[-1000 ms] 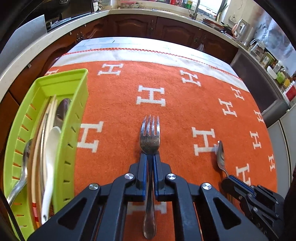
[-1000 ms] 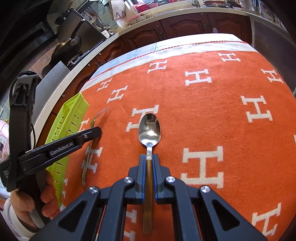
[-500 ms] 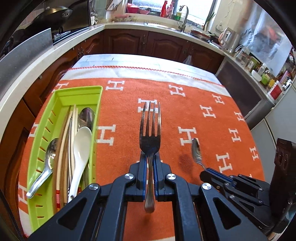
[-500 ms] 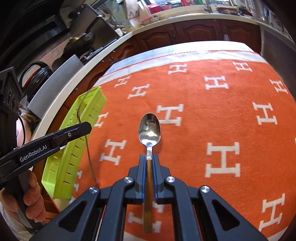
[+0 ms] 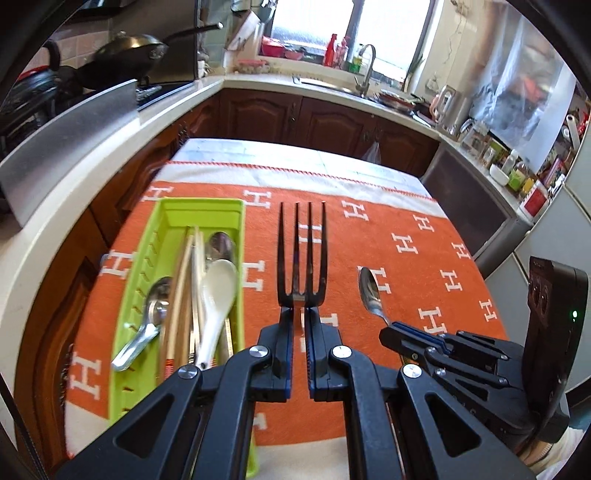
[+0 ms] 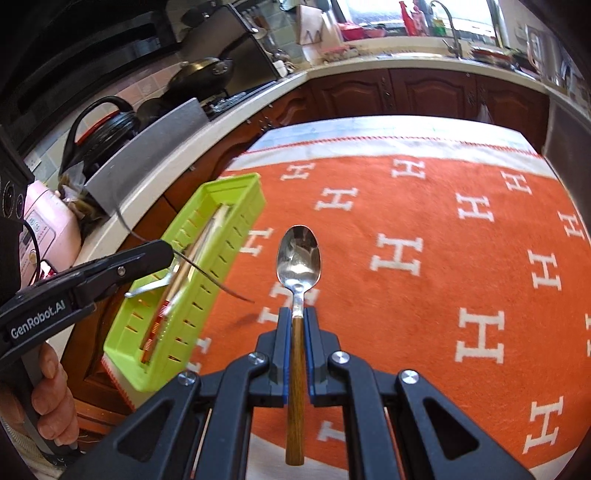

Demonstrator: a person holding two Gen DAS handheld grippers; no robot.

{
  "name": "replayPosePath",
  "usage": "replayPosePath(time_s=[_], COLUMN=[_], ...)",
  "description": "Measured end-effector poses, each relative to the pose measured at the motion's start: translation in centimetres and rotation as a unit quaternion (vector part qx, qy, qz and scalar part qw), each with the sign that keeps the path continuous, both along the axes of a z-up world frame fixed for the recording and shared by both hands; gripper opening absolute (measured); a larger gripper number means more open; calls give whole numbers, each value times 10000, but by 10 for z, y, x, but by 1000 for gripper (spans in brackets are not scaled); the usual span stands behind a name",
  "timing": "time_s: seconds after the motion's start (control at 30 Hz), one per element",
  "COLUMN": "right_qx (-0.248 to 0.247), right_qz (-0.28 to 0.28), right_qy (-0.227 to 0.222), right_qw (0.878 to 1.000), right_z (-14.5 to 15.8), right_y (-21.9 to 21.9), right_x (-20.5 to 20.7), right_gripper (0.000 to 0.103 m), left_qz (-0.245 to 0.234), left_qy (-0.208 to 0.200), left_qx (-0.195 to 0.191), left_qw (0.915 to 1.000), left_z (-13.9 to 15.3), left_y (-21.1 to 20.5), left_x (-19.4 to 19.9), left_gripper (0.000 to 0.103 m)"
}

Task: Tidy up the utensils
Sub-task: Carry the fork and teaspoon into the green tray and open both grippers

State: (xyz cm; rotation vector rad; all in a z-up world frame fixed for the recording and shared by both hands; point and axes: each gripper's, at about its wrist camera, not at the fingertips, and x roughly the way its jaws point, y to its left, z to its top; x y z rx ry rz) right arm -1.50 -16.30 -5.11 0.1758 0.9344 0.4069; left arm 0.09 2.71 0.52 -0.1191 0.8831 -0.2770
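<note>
Bright daylight from blown-out window (image 5: 369,33), strong fisheye bending, dark vignetted corners, slight motion blur

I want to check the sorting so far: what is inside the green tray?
In the green tray lie a white ceramic spoon, two metal spoons and chopsticks. What lies beneath them is covered.
</note>
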Motion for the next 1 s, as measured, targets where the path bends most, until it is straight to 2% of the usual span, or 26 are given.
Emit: replayPosePath(time_s=[0.2,0.4,0.53,0.67,0.73,1.0], right_qx=[102,487,798,988,1042,1113], right_qz=[318,713,822,703,590,170], right_qy=[-172,-126,137,633,826,1027], right_qw=[9993,9962,9933,9906,9894,9883], right_z=[21,38,34,13,2,-13], right_y=[25,59,82,100,106,111], right_x=[2,13,26,45,54,87], right_gripper=[6,6,6,6,6,7], left_qz=[180,422,601,651,662,773], left_qy=[-215,-66,322,679,758,819], left_qx=[-3,117,295,360,293,109], left_qw=[9996,9990,9972,9949,9945,9936], left_z=[25,34,16,-15,-26,-52], left_y=[32,60,79,85,86,90], left_x=[-22,-31,-23,-10,-4,25], left_gripper=[3,3,3,3,3,3])
